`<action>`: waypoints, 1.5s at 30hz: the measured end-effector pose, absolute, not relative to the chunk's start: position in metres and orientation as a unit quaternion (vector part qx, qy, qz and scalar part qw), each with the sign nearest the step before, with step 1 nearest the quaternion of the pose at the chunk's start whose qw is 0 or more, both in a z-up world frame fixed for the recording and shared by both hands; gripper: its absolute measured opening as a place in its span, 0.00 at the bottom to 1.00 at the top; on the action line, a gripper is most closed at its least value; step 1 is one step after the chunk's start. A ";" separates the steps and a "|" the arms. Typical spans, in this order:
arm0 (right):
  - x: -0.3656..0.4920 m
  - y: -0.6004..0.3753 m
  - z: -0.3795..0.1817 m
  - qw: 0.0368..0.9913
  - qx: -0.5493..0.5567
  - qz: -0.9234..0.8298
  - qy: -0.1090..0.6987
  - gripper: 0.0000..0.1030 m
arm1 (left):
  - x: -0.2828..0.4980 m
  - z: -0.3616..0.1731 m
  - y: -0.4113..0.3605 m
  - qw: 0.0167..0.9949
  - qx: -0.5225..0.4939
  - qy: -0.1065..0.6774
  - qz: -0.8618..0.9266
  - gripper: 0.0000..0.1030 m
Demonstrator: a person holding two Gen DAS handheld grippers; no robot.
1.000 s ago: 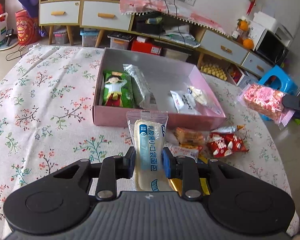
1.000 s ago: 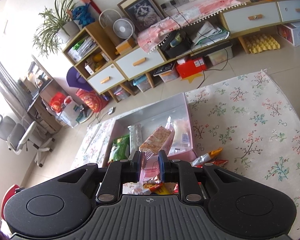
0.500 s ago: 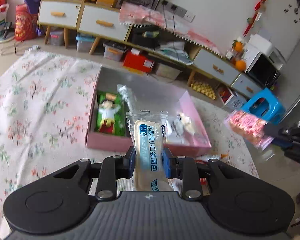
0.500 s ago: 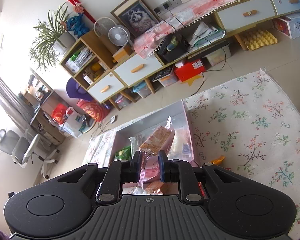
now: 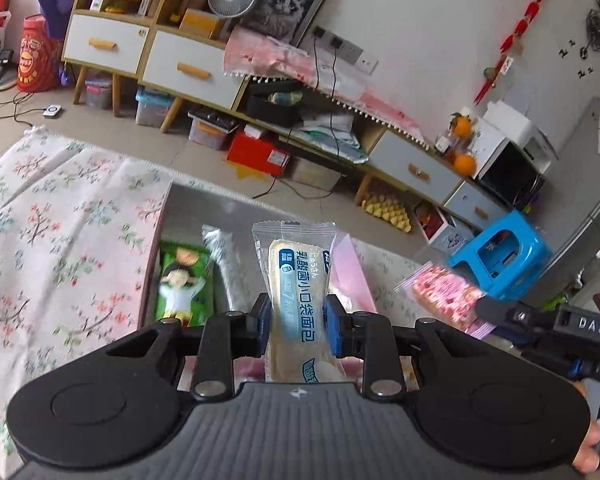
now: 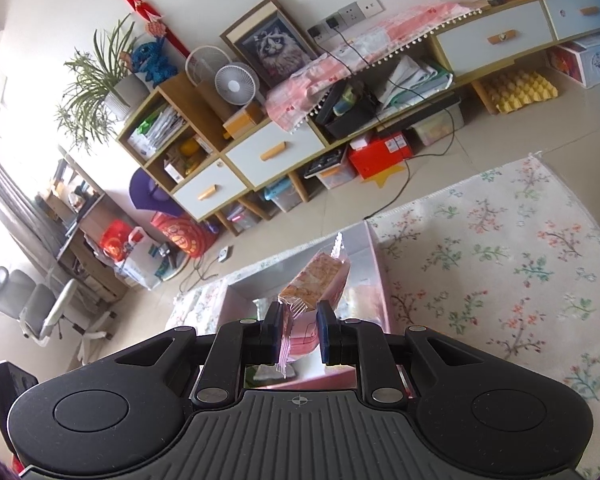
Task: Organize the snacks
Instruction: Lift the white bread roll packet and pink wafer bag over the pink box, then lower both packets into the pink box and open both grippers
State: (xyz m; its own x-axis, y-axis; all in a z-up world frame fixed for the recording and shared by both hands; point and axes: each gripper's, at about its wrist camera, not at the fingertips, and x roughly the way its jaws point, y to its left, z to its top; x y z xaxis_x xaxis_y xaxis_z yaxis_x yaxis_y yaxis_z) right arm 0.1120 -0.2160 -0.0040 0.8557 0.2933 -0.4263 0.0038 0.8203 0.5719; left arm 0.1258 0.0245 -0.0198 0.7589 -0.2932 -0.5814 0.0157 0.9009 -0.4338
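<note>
over the pink box (image 5: 356,276), both jaws pinch snack packets.

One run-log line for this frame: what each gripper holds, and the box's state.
left gripper: shut on bread packet | right gripper: shut on pink cracker packet | pink box: holds green snack packet

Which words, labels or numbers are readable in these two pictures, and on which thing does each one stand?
"乳酸菌小口袋面包": on the bread packet gripped by the left gripper.
"DAS": on the body of the right gripper, seen from the left camera.
Small blue label on the bread packet: too small to read.
Green snack pack in the pink box: blurred, unreadable.
Pink snack pack held by the right gripper: no readable text.
</note>
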 end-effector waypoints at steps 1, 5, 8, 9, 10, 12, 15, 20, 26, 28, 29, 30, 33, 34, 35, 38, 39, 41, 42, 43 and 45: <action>0.115 -0.215 -0.004 0.919 0.288 0.080 0.256 0.17 | 0.132 -0.021 0.024 0.912 -0.214 0.339 -0.083 0.25; 0.124 -0.212 -0.006 0.922 0.280 0.085 0.255 0.17 | 0.154 -0.024 0.025 0.907 -0.242 0.337 -0.069 0.25; 0.127 -0.216 -0.009 0.921 0.283 0.082 0.254 0.17 | 0.156 -0.026 0.026 0.915 -0.230 0.326 -0.061 0.25; 0.129 -0.217 -0.011 0.920 0.286 0.080 0.255 0.17 | 0.156 -0.028 0.028 0.913 -0.234 0.329 -0.064 0.25; 0.131 -0.218 -0.013 0.918 0.290 0.080 0.257 0.17 | 0.156 -0.031 0.032 0.911 -0.237 0.331 -0.068 0.25; 0.136 -0.217 -0.016 0.915 0.294 0.080 0.264 0.17 | 0.156 -0.036 0.036 0.910 -0.229 0.340 -0.063 0.25; 0.143 -0.207 -0.020 0.917 0.277 0.082 0.274 0.17 | 0.157 -0.038 0.040 0.906 -0.230 0.349 -0.062 0.25; 0.155 -0.179 -0.029 0.926 0.224 0.090 0.292 0.17 | 0.161 -0.044 0.029 0.911 -0.196 0.356 -0.071 0.25; 0.165 -0.160 -0.042 0.932 0.177 0.084 0.303 0.17 | 0.168 -0.055 0.022 0.915 -0.172 0.359 -0.065 0.25; 0.166 -0.160 -0.043 0.932 0.183 0.087 0.300 0.17 | 0.168 -0.054 0.019 0.919 -0.167 0.351 -0.071 0.25; 0.167 -0.160 -0.043 0.932 0.187 0.086 0.299 0.17 | 0.169 -0.054 0.017 0.920 -0.163 0.348 -0.074 0.25; 0.168 -0.159 -0.043 0.932 0.188 0.086 0.299 0.17 | 0.170 -0.054 0.016 0.921 -0.158 0.349 -0.074 0.25; 0.173 -0.154 -0.050 0.930 0.174 0.083 0.314 0.17 | 0.172 -0.060 0.016 0.920 -0.148 0.357 -0.066 0.25; 0.176 -0.152 -0.055 0.927 0.168 0.077 0.325 0.17 | 0.173 -0.062 0.017 0.920 -0.145 0.359 -0.066 0.24; 0.178 -0.151 -0.060 0.926 0.162 0.070 0.333 0.17 | 0.173 -0.063 0.017 0.920 -0.141 0.359 -0.064 0.24; 0.181 -0.150 -0.070 0.923 0.160 0.061 0.344 0.17 | 0.171 -0.064 0.016 0.922 -0.127 0.360 -0.063 0.20; 0.181 -0.150 -0.071 0.923 0.162 0.062 0.345 0.19 | 0.171 -0.063 0.016 0.923 -0.123 0.360 -0.063 0.20; 0.178 -0.151 -0.070 0.923 0.162 0.059 0.344 0.21 | 0.170 -0.061 0.015 0.923 -0.121 0.359 -0.068 0.20; 0.176 -0.152 -0.068 0.924 0.165 0.056 0.340 0.21 | 0.169 -0.060 0.014 0.923 -0.120 0.359 -0.072 0.19; 0.173 -0.154 -0.065 0.924 0.169 0.055 0.338 0.21 | 0.168 -0.060 0.013 0.923 -0.116 0.359 -0.075 0.18; 0.170 -0.161 -0.059 0.923 0.185 0.053 0.334 0.21 | 0.166 -0.058 0.008 0.925 -0.103 0.358 -0.077 0.18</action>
State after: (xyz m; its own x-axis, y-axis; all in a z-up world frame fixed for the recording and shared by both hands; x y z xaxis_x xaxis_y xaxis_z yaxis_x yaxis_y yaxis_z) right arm 0.1696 -0.1605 -0.0589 0.7712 0.2211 -0.5970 0.0264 0.9259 0.3770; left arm 0.1662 0.0083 -0.0579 0.7320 -0.2166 -0.6459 0.0688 0.9668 -0.2462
